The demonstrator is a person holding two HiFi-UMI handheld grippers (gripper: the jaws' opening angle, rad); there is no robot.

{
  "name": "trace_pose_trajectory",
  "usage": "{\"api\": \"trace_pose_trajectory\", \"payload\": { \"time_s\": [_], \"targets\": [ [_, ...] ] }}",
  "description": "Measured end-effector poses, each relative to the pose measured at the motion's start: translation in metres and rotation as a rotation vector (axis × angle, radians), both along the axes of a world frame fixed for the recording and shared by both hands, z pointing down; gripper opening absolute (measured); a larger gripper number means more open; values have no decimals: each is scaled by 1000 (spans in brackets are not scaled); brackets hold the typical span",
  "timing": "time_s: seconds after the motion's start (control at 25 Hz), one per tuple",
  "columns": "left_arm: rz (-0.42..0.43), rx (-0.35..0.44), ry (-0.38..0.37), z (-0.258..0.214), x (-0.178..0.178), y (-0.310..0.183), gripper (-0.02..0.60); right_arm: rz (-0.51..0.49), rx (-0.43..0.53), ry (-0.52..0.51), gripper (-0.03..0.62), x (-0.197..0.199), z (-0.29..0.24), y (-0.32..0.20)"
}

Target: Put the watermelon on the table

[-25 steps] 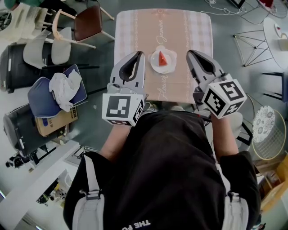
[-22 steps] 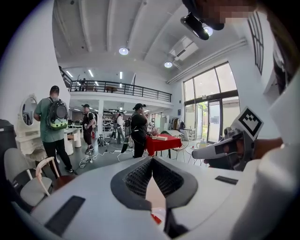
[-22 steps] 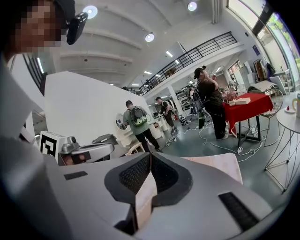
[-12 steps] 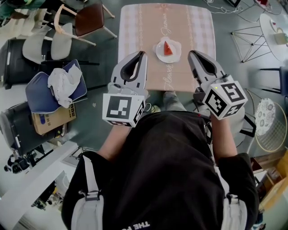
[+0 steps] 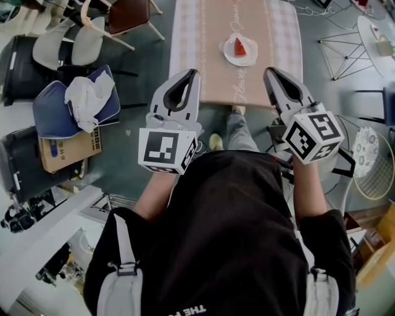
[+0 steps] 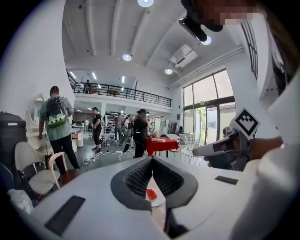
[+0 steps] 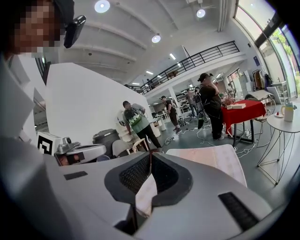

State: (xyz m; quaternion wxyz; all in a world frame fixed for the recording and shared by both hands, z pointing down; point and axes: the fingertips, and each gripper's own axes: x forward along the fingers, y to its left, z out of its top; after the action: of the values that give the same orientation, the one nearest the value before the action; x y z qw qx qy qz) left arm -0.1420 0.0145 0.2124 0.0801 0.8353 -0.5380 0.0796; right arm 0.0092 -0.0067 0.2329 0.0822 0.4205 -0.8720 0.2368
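Note:
A red watermelon slice [image 5: 240,47] lies on a white plate [image 5: 232,57] on the table [image 5: 203,55], which wears a pink and checked cloth, at the top of the head view. My left gripper [image 5: 193,73] and right gripper [image 5: 269,71] are held side by side, below the table's near edge and apart from the plate. Both are shut with nothing between the jaws. In the left gripper view the slice [image 6: 151,194] shows through the hollow behind the closed tips [image 6: 151,159]. The right gripper view looks past its closed tips [image 7: 151,154] at the tablecloth [image 7: 211,157].
Left of the table stand several chairs [image 5: 129,15], a blue seat with a white cloth [image 5: 83,102] and a cardboard box [image 5: 65,148]. Wire-frame stools [image 5: 345,55] and a round white basket [image 5: 370,173] are at the right. People [image 6: 56,126] stand in the hall beyond.
The table and plate have slid up and to the right in the head view, farther from me. Both grippers have stayed shut and empty, side by side.

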Motion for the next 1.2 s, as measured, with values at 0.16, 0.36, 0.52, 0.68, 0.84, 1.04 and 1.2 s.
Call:
{"api": "trace_pose_trajectory", "payload": {
  "time_s": [0.16, 0.36, 0.52, 0.68, 0.84, 1.04, 1.2],
  "targets": [
    [-4, 2, -1, 2, -9, 24, 14, -4, 1, 11, 23, -7, 2, 26],
    [-3, 24, 15, -7, -13, 52, 14, -9, 14, 17, 23, -14, -6, 54],
    [8, 41, 23, -9, -11, 73, 14, -15, 44, 16, 23, -15, -13, 74],
    [18, 33, 26, -3, -9, 94, 14, -8, 51, 11, 23, -15, -13, 95],
    [31, 20, 26, 0, -3, 109, 14, -5, 49, 15, 23, -11, -12, 112],
    [30, 36, 27, -8, 1, 110, 14, 6, 45, 23, 23, -4, -13, 114],
    [27, 34, 26, -10, 8, 109, 14, 10, 37, 16, 23, -2, -16, 113]
  ]
}}
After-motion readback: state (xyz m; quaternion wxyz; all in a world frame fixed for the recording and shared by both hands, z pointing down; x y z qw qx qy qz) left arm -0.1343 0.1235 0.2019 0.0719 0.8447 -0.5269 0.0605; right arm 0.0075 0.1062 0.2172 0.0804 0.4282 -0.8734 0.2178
